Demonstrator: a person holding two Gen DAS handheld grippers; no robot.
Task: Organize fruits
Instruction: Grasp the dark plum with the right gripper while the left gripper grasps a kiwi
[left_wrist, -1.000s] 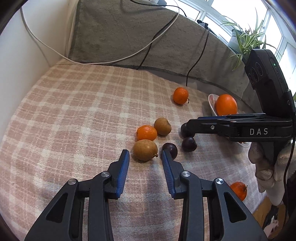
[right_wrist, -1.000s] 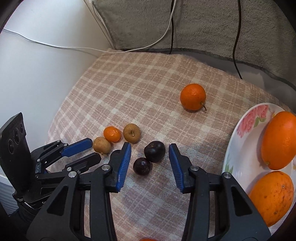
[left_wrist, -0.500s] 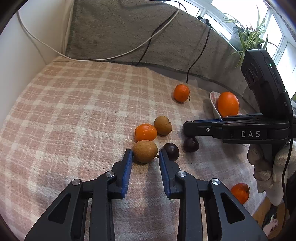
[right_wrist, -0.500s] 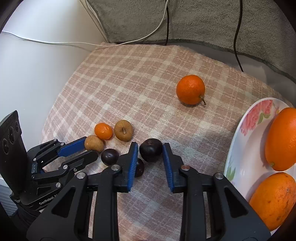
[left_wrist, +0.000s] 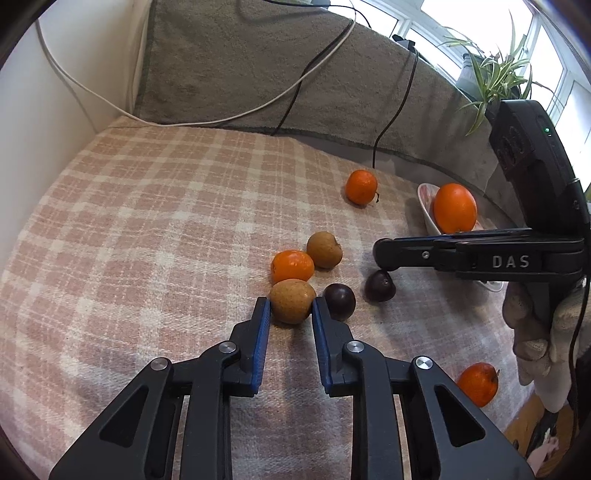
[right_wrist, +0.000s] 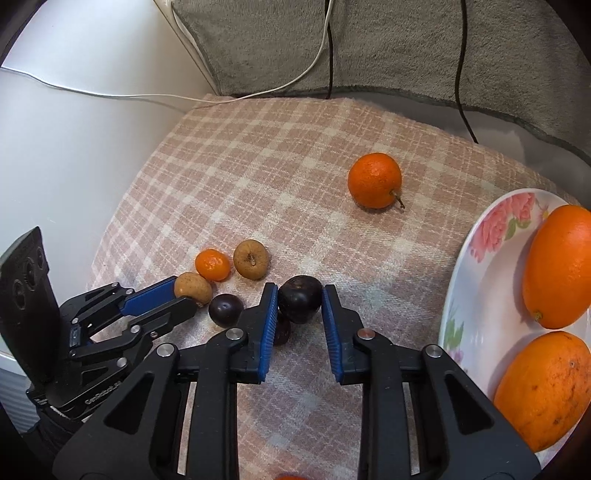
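My left gripper (left_wrist: 290, 304) is shut on a brown fruit (left_wrist: 291, 301) that rests on the plaid cloth; it also shows in the right wrist view (right_wrist: 192, 287). My right gripper (right_wrist: 298, 295) is shut on a dark plum (right_wrist: 299, 298), lifted a little above another plum (right_wrist: 282, 330) half hidden under the left finger. A third plum (right_wrist: 225, 309) lies between the grippers. A small mandarin (left_wrist: 292, 265), a second brown fruit (left_wrist: 324, 249) and a stemmed mandarin (left_wrist: 361, 186) lie further out.
A flowered white plate (right_wrist: 480, 295) at the right holds two large oranges (right_wrist: 557, 269). Another mandarin (left_wrist: 477, 383) lies near the cloth's front right edge. A grey towel (left_wrist: 295, 74) with cables lines the back, a white wall (left_wrist: 55, 92) the left.
Both grippers moved forward and closed: the left onto the brown fruit, the right onto the dark plum, which now sits raised off the cloth.
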